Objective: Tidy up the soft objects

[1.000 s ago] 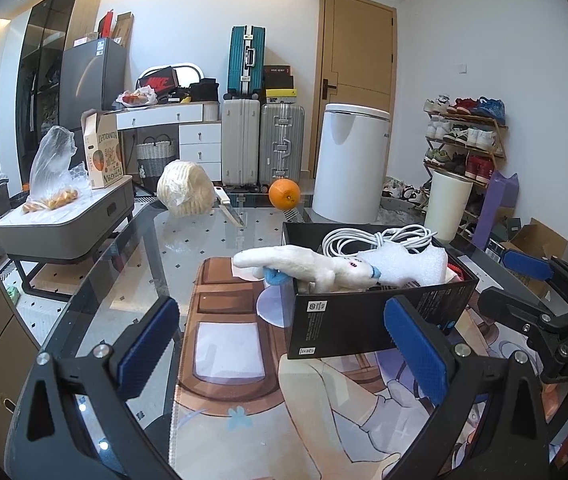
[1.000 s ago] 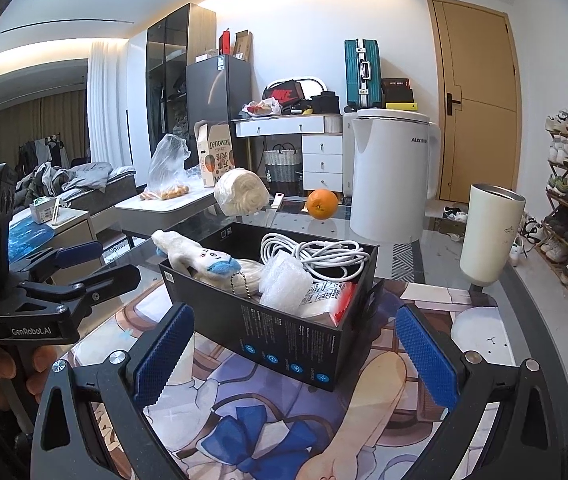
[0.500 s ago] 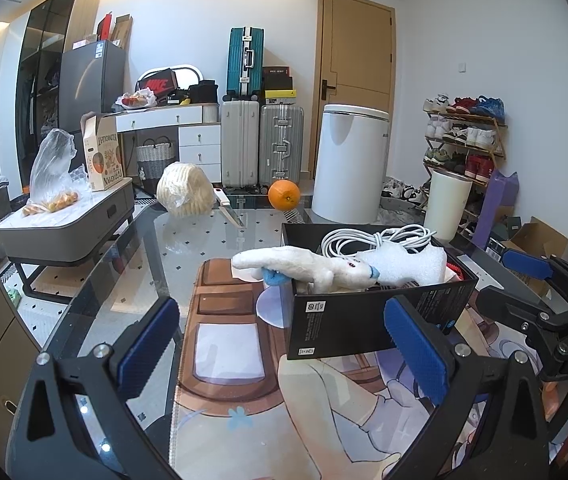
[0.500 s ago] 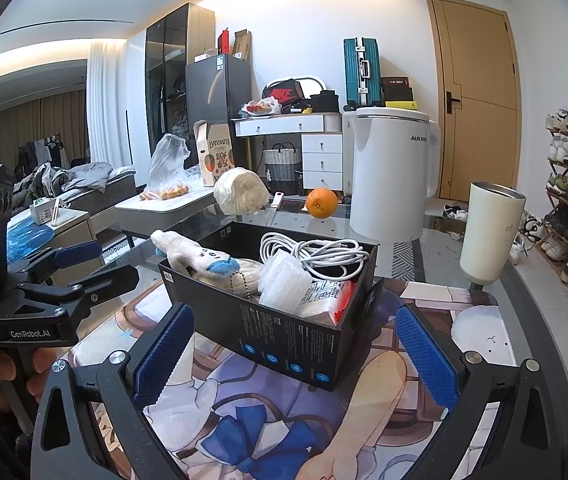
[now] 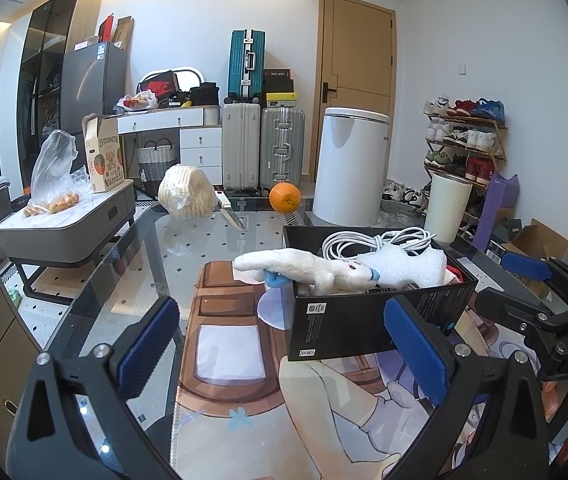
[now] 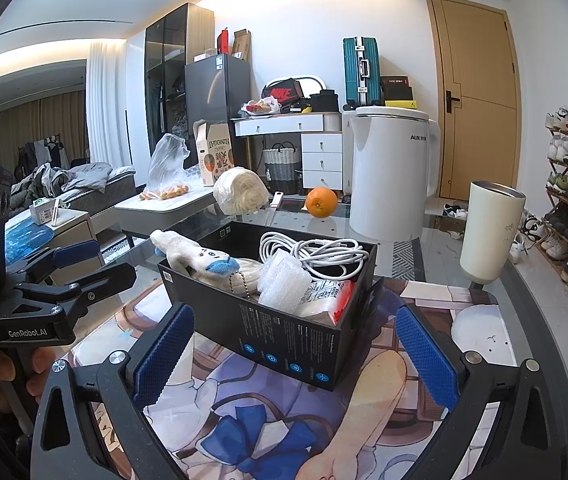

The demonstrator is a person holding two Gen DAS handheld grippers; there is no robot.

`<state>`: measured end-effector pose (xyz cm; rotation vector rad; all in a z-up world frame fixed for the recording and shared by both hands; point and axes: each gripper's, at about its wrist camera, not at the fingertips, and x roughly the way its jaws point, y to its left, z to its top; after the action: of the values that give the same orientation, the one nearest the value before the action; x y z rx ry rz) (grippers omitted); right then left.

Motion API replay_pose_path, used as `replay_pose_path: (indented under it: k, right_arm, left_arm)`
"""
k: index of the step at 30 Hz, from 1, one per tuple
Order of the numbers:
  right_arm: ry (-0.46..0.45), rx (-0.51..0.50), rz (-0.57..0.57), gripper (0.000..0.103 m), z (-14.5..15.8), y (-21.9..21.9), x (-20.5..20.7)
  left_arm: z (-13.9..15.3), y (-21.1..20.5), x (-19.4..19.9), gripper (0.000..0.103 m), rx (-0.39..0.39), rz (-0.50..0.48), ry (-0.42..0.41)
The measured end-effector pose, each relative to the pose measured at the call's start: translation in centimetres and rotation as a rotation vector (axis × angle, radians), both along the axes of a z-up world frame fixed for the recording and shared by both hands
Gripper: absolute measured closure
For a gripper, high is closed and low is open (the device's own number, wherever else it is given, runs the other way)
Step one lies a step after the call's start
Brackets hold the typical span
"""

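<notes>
A black box (image 5: pixel 363 322) (image 6: pixel 284 340) stands on the printed mat on the glass table. In it lie a white plush toy (image 5: pixel 303 272) (image 6: pixel 200 260) that sticks out over the rim, a piece of white foam (image 5: pixel 407 270) (image 6: pixel 284 282), a coiled white cable (image 5: pixel 375 240) (image 6: pixel 315 250) and a red and white packet (image 6: pixel 331 298). My left gripper (image 5: pixel 284 356) is open and empty, just in front of the box. My right gripper (image 6: pixel 293 354) is open and empty, its fingers either side of the box's near corner. Each gripper shows at the edge of the other's view.
On the table behind the box are an orange (image 5: pixel 284 197) (image 6: pixel 321 202), a wrapped pale bundle (image 5: pixel 186 192) (image 6: pixel 240 196), a knife (image 5: pixel 230 212), a white kettle (image 6: pixel 387 172) and a cream tumbler (image 6: pixel 489 232). A low side table (image 5: pixel 68 224) stands to the left.
</notes>
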<state>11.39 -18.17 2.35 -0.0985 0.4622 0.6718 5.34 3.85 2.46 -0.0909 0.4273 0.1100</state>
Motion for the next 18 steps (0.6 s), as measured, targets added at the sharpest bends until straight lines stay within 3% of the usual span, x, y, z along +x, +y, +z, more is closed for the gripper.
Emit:
replay_pose_path:
  k: [18]
  right_arm:
    - [0.0,0.0,0.0,0.001,0.0,0.0,0.03]
  left_arm:
    - [0.21,0.01,-0.01,0.0,0.009,0.002,-0.002]
